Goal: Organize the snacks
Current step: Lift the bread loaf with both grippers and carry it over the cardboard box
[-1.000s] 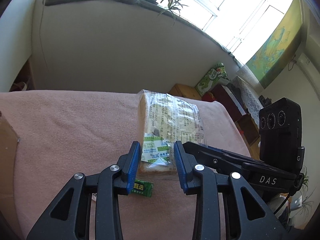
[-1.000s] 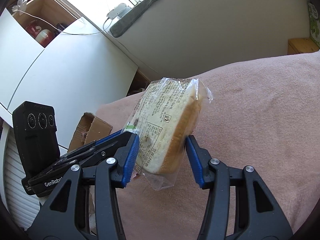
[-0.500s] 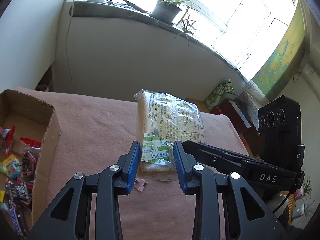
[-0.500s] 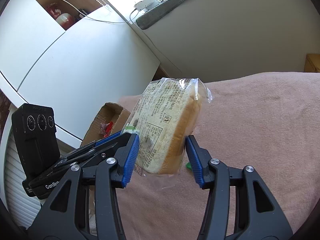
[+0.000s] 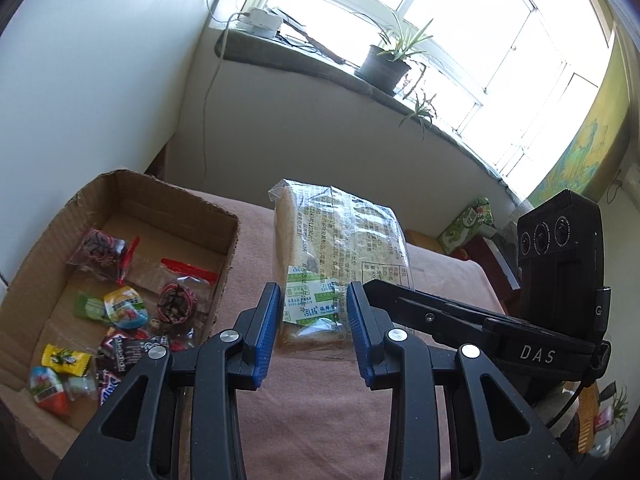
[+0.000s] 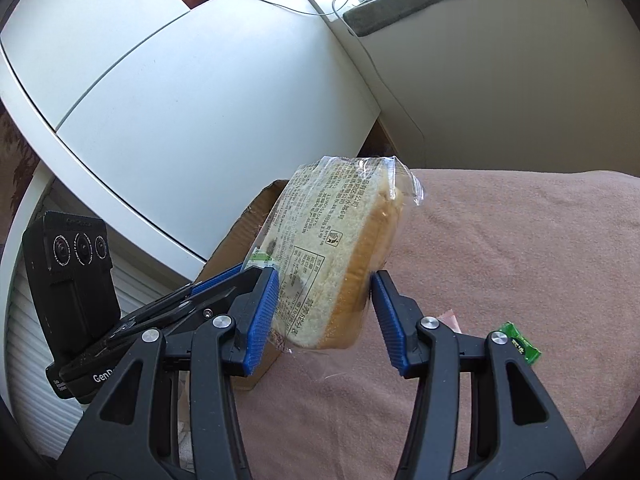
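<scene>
A clear-wrapped pack of sliced bread (image 5: 332, 256) is held in the air between both grippers, above the pink cloth. My left gripper (image 5: 312, 312) is shut on its lower end. My right gripper (image 6: 324, 300) is shut on the same bread (image 6: 340, 248) from the other side. A cardboard box (image 5: 120, 200) stands to the left, holding several wrapped candies (image 5: 120, 308) and snack bags. In the right wrist view the box's corner (image 6: 256, 216) shows behind the bread.
A pink cloth (image 6: 520, 248) covers the table. A small green candy (image 6: 520, 346) and a pink wrapper (image 6: 448, 318) lie on it near my right gripper. A white cabinet (image 6: 180, 100) stands left; a windowsill with a potted plant (image 5: 384, 64) is behind.
Both grippers have carried the bread leftward toward the cardboard box, which has come fully into the left wrist view. The grip on the bread is unchanged.
</scene>
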Motion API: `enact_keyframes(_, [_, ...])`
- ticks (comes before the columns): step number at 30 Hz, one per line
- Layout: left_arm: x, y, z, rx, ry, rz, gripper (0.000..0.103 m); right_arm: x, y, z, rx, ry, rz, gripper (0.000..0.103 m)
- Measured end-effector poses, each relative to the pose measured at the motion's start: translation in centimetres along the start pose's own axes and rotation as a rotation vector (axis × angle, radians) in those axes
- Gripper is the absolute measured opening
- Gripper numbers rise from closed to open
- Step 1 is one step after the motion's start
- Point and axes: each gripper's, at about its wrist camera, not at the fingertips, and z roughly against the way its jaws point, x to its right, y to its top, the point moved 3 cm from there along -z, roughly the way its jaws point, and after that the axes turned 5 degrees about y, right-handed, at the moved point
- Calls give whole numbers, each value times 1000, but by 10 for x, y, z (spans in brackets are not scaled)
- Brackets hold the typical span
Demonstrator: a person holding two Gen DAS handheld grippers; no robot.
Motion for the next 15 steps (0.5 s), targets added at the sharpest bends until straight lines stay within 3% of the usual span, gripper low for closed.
enact_keyframes(15, [-76,-17,45,43,125,105,31,-67,-14,-81,-119,87,84,52])
